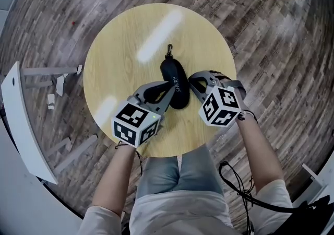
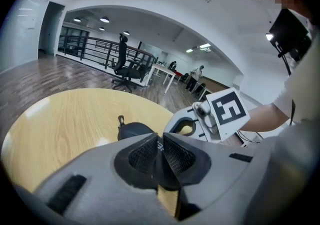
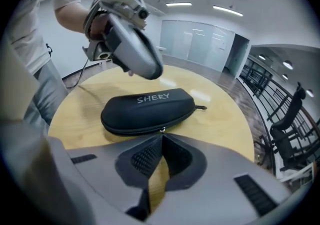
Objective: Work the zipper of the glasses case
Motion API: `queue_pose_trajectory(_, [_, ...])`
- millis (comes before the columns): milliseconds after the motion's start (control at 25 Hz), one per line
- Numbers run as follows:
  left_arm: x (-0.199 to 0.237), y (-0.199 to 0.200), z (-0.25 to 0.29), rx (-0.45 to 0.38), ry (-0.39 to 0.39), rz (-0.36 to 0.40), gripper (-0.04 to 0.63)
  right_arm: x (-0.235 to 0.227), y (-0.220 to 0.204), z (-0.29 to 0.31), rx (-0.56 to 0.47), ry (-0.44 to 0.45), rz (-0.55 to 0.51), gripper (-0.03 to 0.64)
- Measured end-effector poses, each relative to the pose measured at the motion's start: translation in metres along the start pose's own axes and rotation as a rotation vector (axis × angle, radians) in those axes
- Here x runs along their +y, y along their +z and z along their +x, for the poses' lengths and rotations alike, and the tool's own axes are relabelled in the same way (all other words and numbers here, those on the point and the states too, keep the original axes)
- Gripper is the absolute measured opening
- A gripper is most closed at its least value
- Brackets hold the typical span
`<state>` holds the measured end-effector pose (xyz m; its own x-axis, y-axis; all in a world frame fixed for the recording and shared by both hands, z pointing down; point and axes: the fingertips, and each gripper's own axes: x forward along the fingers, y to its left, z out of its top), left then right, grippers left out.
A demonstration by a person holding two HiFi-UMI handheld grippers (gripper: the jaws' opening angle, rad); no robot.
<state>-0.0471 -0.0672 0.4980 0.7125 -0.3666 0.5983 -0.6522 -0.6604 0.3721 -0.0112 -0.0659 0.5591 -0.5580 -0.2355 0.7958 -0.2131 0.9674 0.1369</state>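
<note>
A black zipped glasses case [image 1: 175,78] marked SHERY lies in the middle of the round wooden table [image 1: 120,46], its loop [image 1: 169,49] pointing away from me. My left gripper [image 1: 168,91] is shut, its tips resting against the case's near left side; in the left gripper view the case [image 2: 131,130] shows just behind the closed tips [image 2: 161,137]. My right gripper [image 1: 192,80] is at the case's right side. In the right gripper view its jaws [image 3: 162,136] are shut right at the small metal zipper pull [image 3: 163,129], halfway along the case [image 3: 147,110].
The table's near edge [image 1: 172,153] is just in front of my knees. A white panel [image 1: 21,124] and paper scraps [image 1: 57,85] lie on the wood floor to the left. A black cable [image 1: 235,181] hangs at the lower right.
</note>
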Motion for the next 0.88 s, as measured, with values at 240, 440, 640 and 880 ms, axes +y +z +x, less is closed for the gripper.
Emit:
queue_pose_trajectory(240, [0.011,0.002,0.033,0.155,0.039,0.224,0.019,0.004,-0.004,0.005,0.006,0.001,0.014,-0.002])
queue_pose_trajectory(440, [0.012,-0.002,0.034,0.156,0.069,0.304,0.015,0.010,-0.006,0.001,0.019,0.029,0.035,-0.002])
queue_pose_trajectory(640, [0.012,-0.003,0.035,0.159,0.057,0.296,0.015,0.035,-0.011,-0.011,0.030,0.022,0.093,-0.002])
queue_pose_trajectory(880, [0.011,-0.003,0.035,0.153,0.066,0.302,0.015,0.070,-0.011,-0.018,0.022,-0.028,0.287,-0.002])
